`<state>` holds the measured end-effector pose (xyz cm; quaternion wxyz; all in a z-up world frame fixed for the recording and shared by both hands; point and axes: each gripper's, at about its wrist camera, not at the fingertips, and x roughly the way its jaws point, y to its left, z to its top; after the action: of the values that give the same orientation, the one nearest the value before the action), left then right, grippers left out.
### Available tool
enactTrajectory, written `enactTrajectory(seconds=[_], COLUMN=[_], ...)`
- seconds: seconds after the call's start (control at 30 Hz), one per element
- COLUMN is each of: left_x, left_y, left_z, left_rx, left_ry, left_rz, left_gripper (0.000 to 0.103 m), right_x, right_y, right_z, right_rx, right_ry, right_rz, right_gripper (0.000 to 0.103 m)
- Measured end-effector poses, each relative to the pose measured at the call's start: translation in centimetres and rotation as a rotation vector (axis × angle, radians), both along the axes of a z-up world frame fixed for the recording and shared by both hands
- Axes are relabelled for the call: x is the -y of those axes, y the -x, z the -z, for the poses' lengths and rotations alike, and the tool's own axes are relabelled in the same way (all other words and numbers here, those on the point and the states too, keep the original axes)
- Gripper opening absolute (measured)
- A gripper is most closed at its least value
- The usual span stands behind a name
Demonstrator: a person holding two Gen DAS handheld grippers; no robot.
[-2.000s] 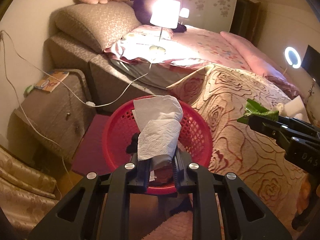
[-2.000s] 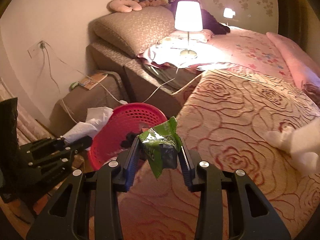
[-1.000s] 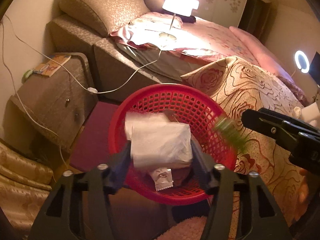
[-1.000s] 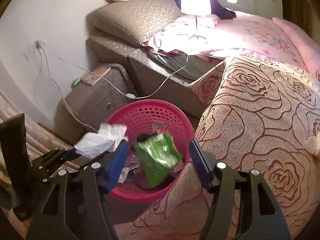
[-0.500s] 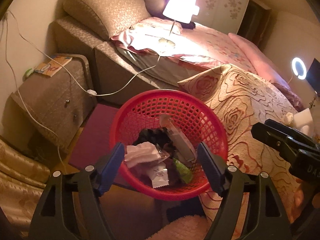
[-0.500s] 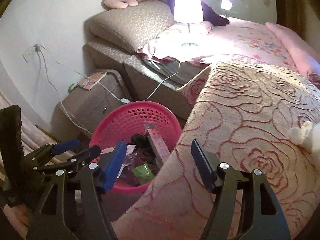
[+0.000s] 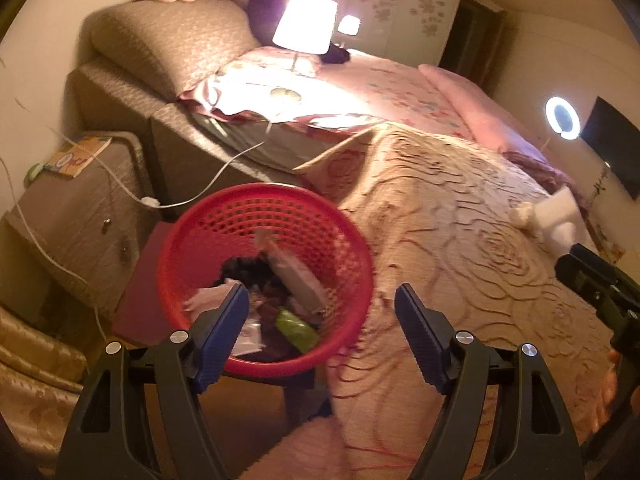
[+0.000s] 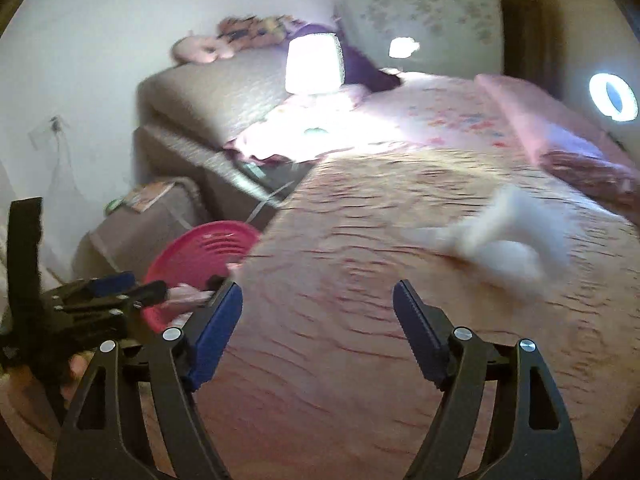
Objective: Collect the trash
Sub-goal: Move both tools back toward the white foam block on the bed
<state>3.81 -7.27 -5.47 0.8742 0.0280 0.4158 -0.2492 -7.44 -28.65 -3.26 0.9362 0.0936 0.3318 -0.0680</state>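
A red mesh basket [image 7: 200, 236] stands on the floor beside the bed; it also shows in the right wrist view [image 8: 188, 256]. Inside lie white tissue [image 7: 208, 298], a green wrapper [image 7: 298, 330] and other scraps. My left gripper [image 7: 320, 312] is open and empty above the basket's near rim. My right gripper [image 8: 318, 308] is open and empty over the rose-patterned bedspread [image 8: 360, 340]. Crumpled white tissues [image 8: 504, 240] lie blurred on the bedspread ahead and to the right; they also show in the left wrist view [image 7: 554, 216].
A lit lamp [image 7: 306, 28] stands on the pink bedding. A nightstand [image 7: 72, 208] with a booklet and a white cable stands left of the basket. A ring light [image 7: 562, 117] glows at right. A padded headboard [image 7: 168, 44] carries plush toys.
Both grippers opened and dropped the tissue and the green wrapper into the basket. My right gripper has since swung right over the bed toward the white tissues; the left has shifted slightly.
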Motion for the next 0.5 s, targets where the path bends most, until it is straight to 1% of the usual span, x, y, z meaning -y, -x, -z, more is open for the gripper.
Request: enactTrajectory(seconds=[0.17,0.2,0.27,0.4,0.5], left_x=[2.4,2.8,3.8,5.6,6.4], left_y=[1.6,1.8,2.3,3.3,3.9], left_z=[-0.3,-0.2,0.0,0.6,1.0], left_rx=[0.01,0.01,0.01,0.009,0.008], left_ry=[-0.003,-0.006,-0.015,-0.039,-0.057], left_rz=[0.059,0.068,0.089,0.129,0.151], left_gripper=[0.073,0.073,0.073,0.073,0.073], right_x=[5.4,7.0,9.0,11.1,12.2], right_y=[3.7,4.3,4.6,4.4,3.5], right_z=[0.0,0.2,0.7,1.4,1.9], right_rx=[0.018,0.012,-0.005,-0.014,-0.014], right_ry=[0.06,0.064,0.071,0.121,0.118], right_rz=[0.16,0.2,0.238,0.278,0.268], right_gripper=[0.082,0.082,0.082,0.082,0.082])
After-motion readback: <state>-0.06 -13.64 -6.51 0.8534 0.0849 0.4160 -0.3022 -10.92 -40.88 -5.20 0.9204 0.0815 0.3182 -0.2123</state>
